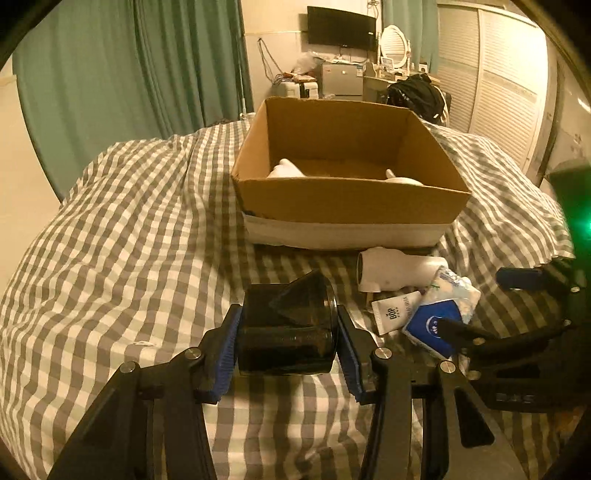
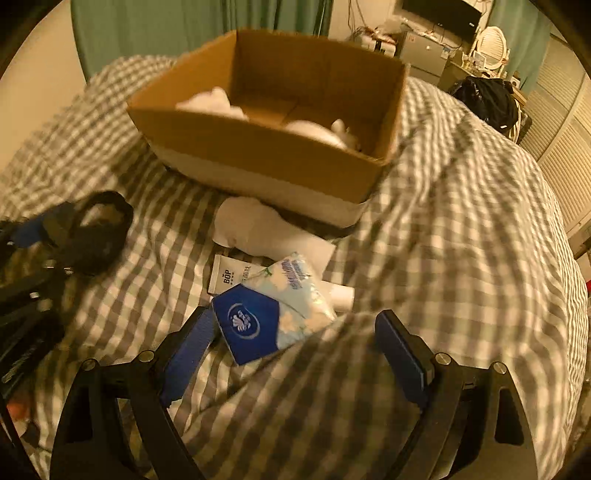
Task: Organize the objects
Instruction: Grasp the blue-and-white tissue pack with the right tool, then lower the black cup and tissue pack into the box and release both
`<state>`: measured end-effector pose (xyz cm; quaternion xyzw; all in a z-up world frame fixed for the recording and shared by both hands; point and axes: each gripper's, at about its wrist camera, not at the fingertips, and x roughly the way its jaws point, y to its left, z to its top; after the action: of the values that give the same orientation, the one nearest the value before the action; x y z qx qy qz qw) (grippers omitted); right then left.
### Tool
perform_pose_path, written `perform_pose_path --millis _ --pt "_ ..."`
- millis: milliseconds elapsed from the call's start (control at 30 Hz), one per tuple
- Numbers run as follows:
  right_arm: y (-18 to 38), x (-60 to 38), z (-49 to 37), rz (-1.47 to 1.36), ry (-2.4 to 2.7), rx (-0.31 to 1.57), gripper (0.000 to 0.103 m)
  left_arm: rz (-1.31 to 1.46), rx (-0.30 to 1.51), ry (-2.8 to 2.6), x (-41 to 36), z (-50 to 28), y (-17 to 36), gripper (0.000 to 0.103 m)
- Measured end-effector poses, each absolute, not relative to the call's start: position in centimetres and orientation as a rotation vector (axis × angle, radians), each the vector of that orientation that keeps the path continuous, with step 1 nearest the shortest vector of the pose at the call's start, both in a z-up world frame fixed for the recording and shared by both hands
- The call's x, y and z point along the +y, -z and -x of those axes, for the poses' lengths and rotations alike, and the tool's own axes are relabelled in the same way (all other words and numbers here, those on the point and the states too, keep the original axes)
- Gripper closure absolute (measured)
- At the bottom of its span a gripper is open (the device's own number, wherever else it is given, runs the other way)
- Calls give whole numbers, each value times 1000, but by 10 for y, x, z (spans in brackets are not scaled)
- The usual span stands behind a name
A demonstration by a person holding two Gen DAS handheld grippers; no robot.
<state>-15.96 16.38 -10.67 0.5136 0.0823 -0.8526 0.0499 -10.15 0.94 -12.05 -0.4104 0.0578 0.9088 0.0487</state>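
Note:
My left gripper [image 1: 288,328] is shut on a black cylindrical jar [image 1: 288,332] and holds it over the checked bedspread, short of the open cardboard box [image 1: 347,199]. The box holds white items [image 1: 286,170]. In front of the box lie a white hair dryer [image 1: 399,271], a BOP tube [image 1: 395,310] and a blue tissue pack [image 1: 436,325]. My right gripper [image 2: 295,350] is open, its jaws on either side of the tissue pack [image 2: 258,325], beside the tube [image 2: 229,277] and hair dryer [image 2: 258,229]. The left gripper with the jar [image 2: 96,236] shows at left.
The box [image 2: 258,155] sits on a bed covered in grey and white checked cloth [image 1: 129,240]. Green curtains [image 1: 129,74] hang behind. A desk with a TV [image 1: 341,27], a mirror and a black bag [image 1: 415,94] stands beyond the bed. Louvred wardrobe doors [image 1: 498,81] are at right.

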Motion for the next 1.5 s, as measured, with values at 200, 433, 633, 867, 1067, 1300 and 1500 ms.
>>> perform_pose_path --millis 200,433,633,867,1067,1300,1500 --pt "129 153 175 -1635 2516 292 14 1290 146 -2755 1 109 129 54" --pt "146 147 183 -1672 2511 354 16 1303 118 -2745 -2 109 132 54" --pt "137 148 173 -1611 2552 359 18 1303 113 -2750 -3 106 129 54" --pt "105 150 152 -1504 2594 336 19 1297 115 -2740 0 99 120 54" --pt "64 150 133 -1394 2623 284 19 1258 117 -2743 2 92 96 54" --pt "16 148 117 -1236 2674 223 19 1173 132 -2771 5 83 63 54" --pt "-22 147 105 -1125 2710 213 19 1093 129 -2784 7 82 29 54"
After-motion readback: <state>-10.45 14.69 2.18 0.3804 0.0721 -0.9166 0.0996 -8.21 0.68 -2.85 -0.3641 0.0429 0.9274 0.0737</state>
